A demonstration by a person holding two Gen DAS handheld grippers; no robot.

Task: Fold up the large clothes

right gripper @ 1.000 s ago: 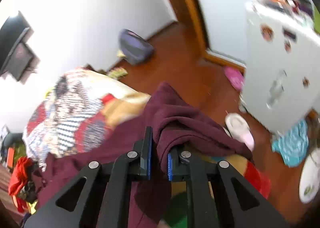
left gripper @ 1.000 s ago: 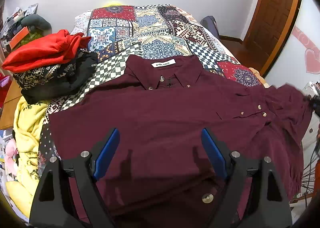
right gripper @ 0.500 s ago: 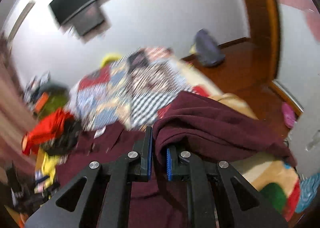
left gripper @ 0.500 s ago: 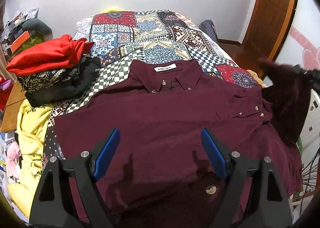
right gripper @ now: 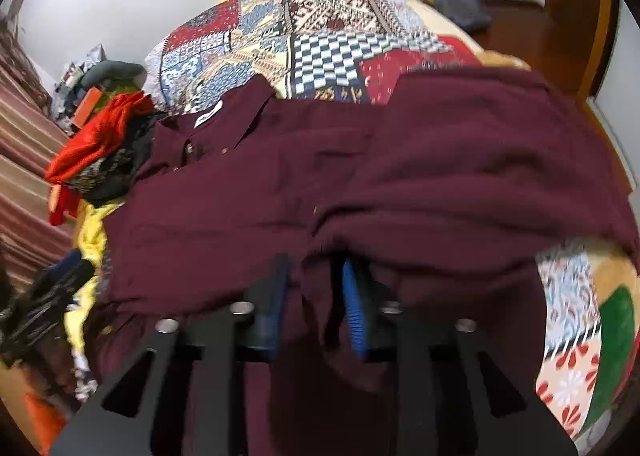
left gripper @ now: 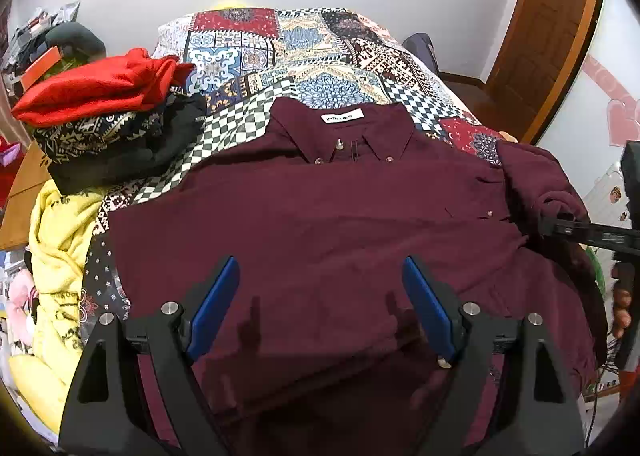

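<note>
Soft maroon shirt, buttoned collar, spread on patchwork quilt

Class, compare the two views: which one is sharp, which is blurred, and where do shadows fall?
Left wrist view: sharp; the left gripper casts finger shadows on the maroon shirt. Right wrist view: motion-blurred, most around the right gripper, with edges curved by the fisheye lens.

- One maroon shirt, with one white neck label
- One patchwork bedspread on the one bed
- One red garment atop one dark patterned garment
- One yellow garment
- One wooden door
- Two grippers, each with two blue-padded fingers
</note>
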